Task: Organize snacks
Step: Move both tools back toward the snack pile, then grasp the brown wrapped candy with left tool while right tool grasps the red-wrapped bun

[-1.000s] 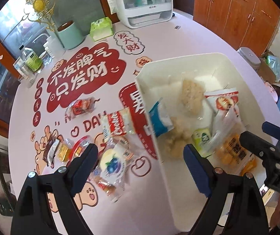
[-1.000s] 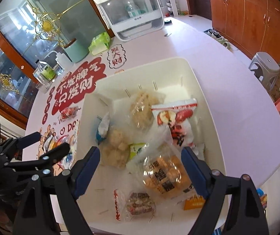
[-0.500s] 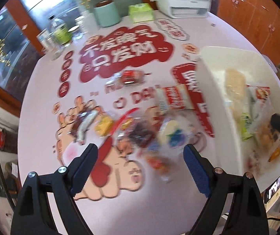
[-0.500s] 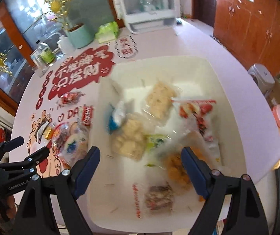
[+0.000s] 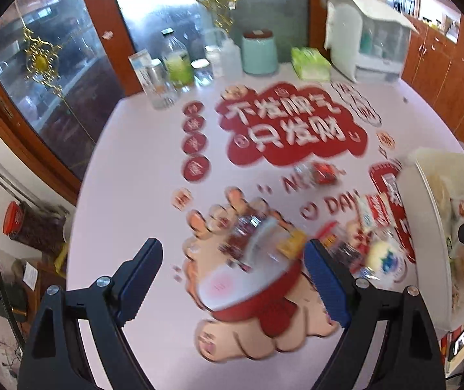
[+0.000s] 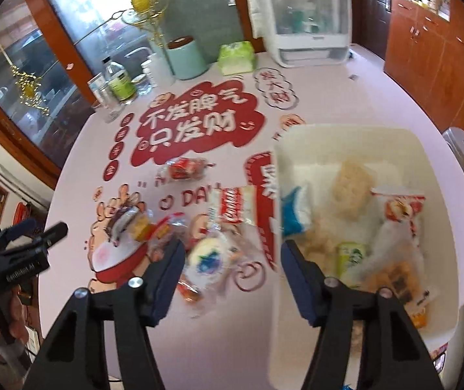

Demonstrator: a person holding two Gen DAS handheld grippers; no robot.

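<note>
Closing partway, right gripper (image 6: 232,276) jaws are lined over the blueberry packet (image 6: 207,260), probably untouched; left gripper (image 5: 232,279) jaws wide, empty. Loose snacks (image 5: 264,240) left of white bin (image 6: 433,149) on counter (image 6: 345,97).

One bin (image 6: 345,136), two grippers (image 5: 232,276) (snacks blurred)

Pale round table (image 6: 345,104) — loose snack packets (image 6: 232,208), white bin (image 6: 440,169), bottles (image 6: 120,81), tissue pack (image 6: 236,57).

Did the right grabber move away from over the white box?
Yes. The right gripper slid left: before it hung over the white bin, now it straddles the bin's left wall above loose snacks. Its jaws have just been closing, nothing gripped.
</note>
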